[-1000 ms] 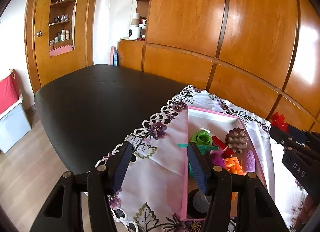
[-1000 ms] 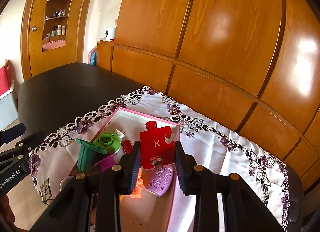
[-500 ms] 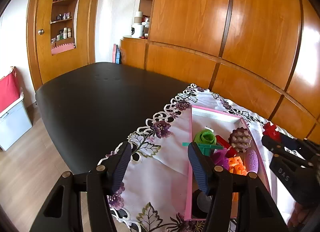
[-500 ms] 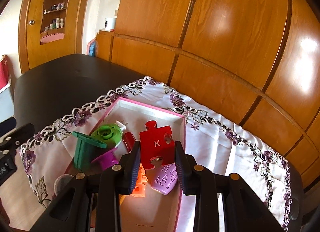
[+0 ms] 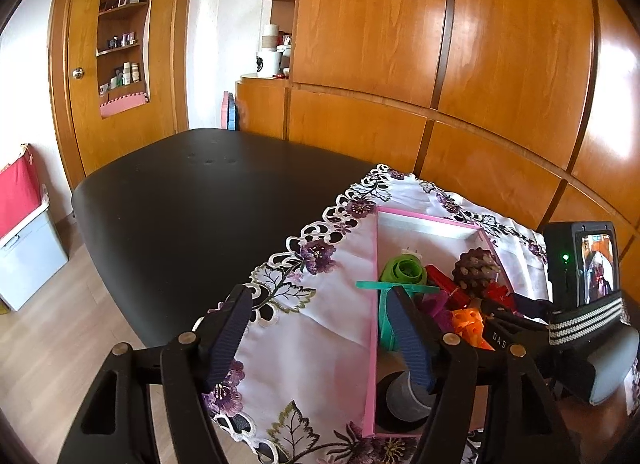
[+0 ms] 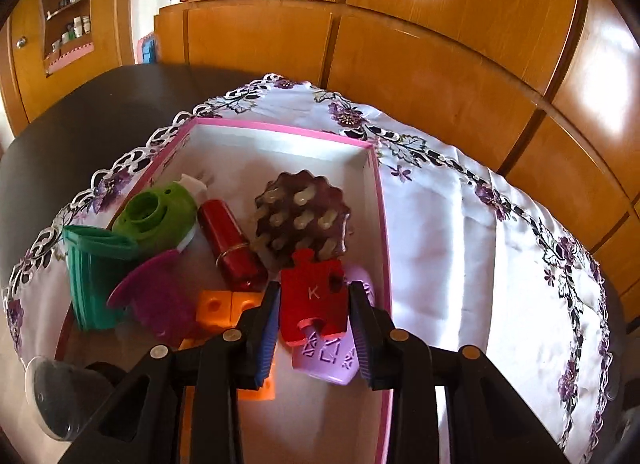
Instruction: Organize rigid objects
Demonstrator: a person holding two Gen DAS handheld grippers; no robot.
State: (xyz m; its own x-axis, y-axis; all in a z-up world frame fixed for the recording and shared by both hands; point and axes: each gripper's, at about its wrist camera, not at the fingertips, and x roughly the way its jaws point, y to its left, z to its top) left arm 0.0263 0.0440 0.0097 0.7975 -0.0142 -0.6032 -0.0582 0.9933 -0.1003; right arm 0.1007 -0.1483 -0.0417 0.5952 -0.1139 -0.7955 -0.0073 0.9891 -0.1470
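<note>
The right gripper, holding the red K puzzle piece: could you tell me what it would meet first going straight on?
Probably the lilac patterned piece under the red puzzle piece in the right gripper; depth is unclear.

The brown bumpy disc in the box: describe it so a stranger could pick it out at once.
On the embroidered white cloth sits a pink-rimmed box of toys. Toward its far right side lies the brown disc, beside a red cylinder and just beyond the red puzzle piece. It alone has a scalloped edge and rows of pale rounded nubs.
</note>
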